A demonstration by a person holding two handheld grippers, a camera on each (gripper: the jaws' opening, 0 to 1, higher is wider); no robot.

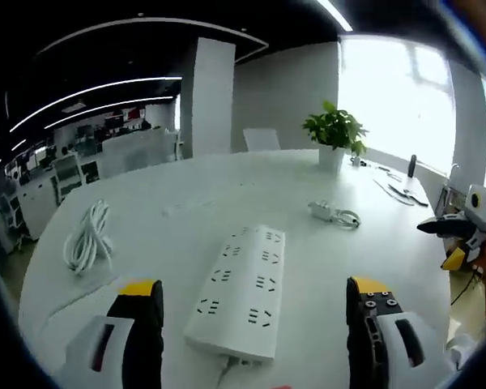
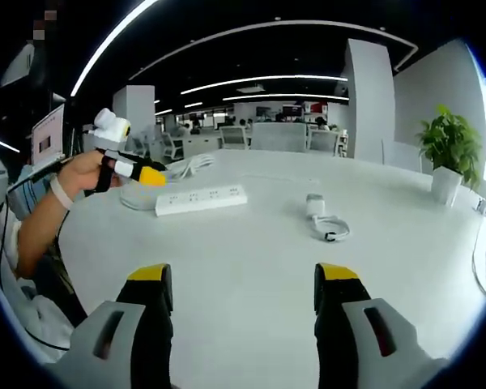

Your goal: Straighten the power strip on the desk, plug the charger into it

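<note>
On the smooth white desk (image 1: 146, 194) ahead of my left gripper (image 1: 255, 312), its jaws spread and empty, lies the power strip (image 1: 243, 288), a flat white plastic block with rows of sockets. Nothing is plugged in yet. Well apart from it sits the charger (image 2: 314, 206), a small white cube with looped cable. My right gripper (image 2: 243, 300) also hangs spread, holding nothing.
</note>
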